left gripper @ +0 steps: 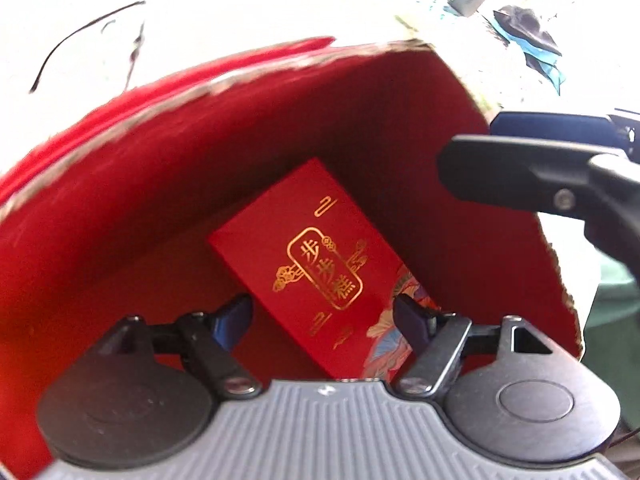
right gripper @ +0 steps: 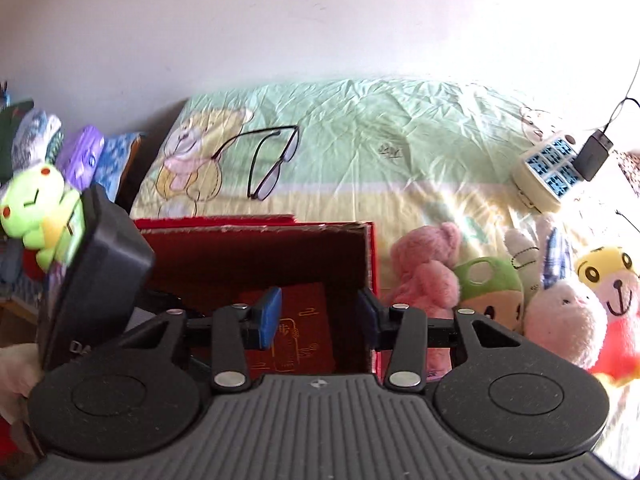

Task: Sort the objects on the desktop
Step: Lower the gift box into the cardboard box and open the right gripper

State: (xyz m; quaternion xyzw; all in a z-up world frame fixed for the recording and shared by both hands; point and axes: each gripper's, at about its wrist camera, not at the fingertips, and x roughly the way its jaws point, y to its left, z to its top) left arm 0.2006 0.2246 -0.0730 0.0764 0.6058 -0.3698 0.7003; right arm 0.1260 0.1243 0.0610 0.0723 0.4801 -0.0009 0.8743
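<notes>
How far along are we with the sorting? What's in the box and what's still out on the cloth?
Done: one red envelope lies flat in the red box, nothing else visible inside.
In hand: nothing; the left gripper and right gripper both hover open over the box.
Left: the glasses, the pink plush, the other plush toys beside it, and the power strip remain on the cloth.

A bed covered in a crumpled pale-green cartoon sheet [right gripper: 400, 136] carries an open red box [right gripper: 370, 248]; black-framed glasses [right gripper: 276, 164] behind it; plush toys [right gripper: 560, 300] beside it; a power strip [right gripper: 550, 168] further back.
</notes>
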